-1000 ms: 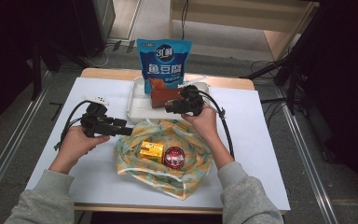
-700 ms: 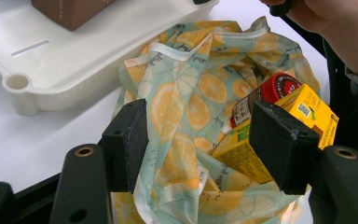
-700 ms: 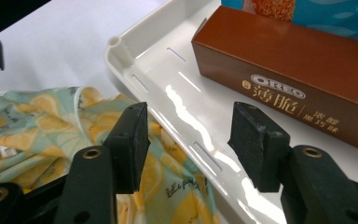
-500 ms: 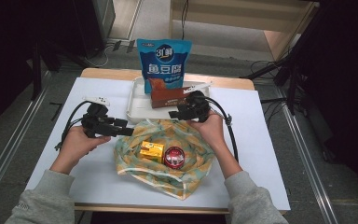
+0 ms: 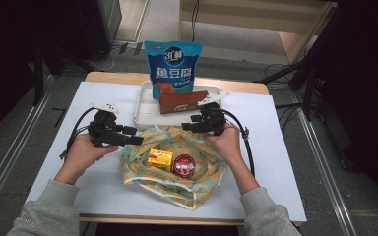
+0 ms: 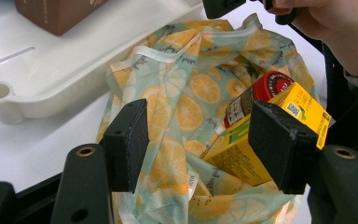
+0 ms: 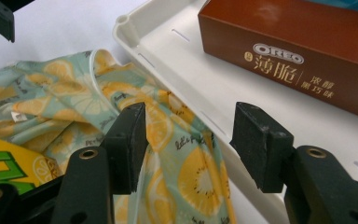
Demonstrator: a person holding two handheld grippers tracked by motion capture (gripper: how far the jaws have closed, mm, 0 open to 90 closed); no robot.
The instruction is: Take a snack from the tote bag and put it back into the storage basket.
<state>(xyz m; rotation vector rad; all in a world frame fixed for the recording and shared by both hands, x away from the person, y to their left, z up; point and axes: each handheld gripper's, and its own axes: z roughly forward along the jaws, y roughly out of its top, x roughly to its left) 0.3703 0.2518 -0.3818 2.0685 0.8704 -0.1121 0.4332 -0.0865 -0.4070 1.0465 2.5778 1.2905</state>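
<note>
Fabric bag (image 5: pixel 170 169) printed with orange slices lies open just in front of the white tray (image 5: pixel 145 105), holding a yellow carton (image 5: pixel 160 160) and a red-capped bottle (image 5: pixel 183 165). The right gripper (image 5: pixel 189 123), jaws just opened and parted with nothing clamped, hovers at the bag's rim beside the tray, where a brown Oreo box (image 5: pixel 182 101) rests. The left gripper (image 5: pixel 137 140), jaws apart and unclenched, sits at the bag's left edge.

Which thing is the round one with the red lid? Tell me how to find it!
Look at the lemon-print bag lying open at the table's near edge. Two things lie in it side by side. The jar is the round, red-topped one, right of the yellow carton.
</note>
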